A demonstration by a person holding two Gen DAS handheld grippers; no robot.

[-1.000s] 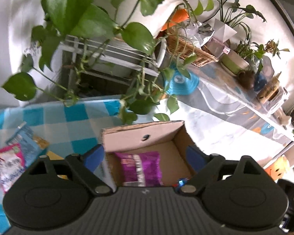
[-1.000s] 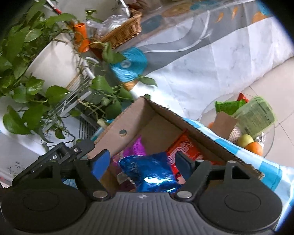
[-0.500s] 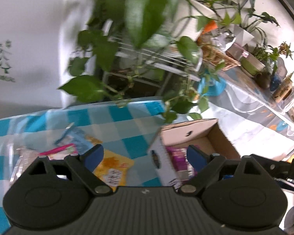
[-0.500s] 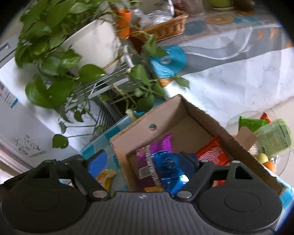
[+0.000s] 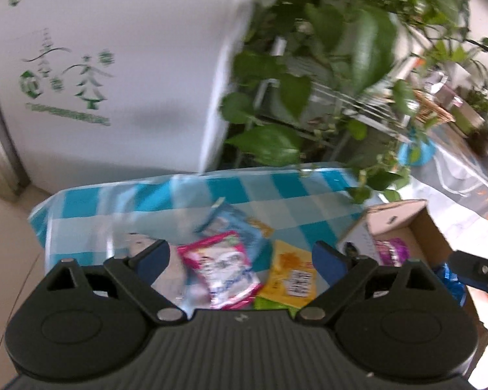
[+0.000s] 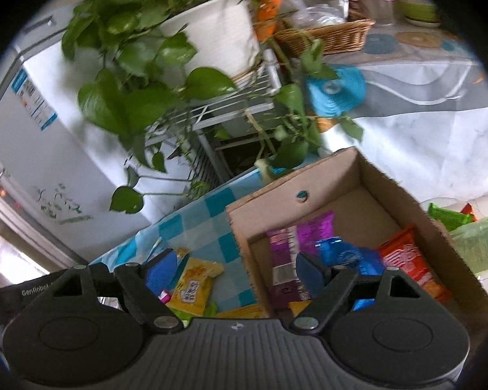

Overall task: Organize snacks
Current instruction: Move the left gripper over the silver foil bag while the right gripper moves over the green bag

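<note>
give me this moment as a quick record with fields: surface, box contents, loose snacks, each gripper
surface: blue checked tablecloth
container: cardboard box, open-topped, at the table's edge
box contents: purple packet, blue foil packet, orange-red packet
loose snacks: pink packet, yellow packet, light blue packet
left gripper: jaws opening, nothing gripped, over the loose snacks
right gripper: open, empty, straddling the box's near wall

We see black ribbed bodies behind blue-padded jaws on our left gripper (image 5: 240, 256) and right gripper (image 6: 234, 268), with silver pivot screws.
</note>
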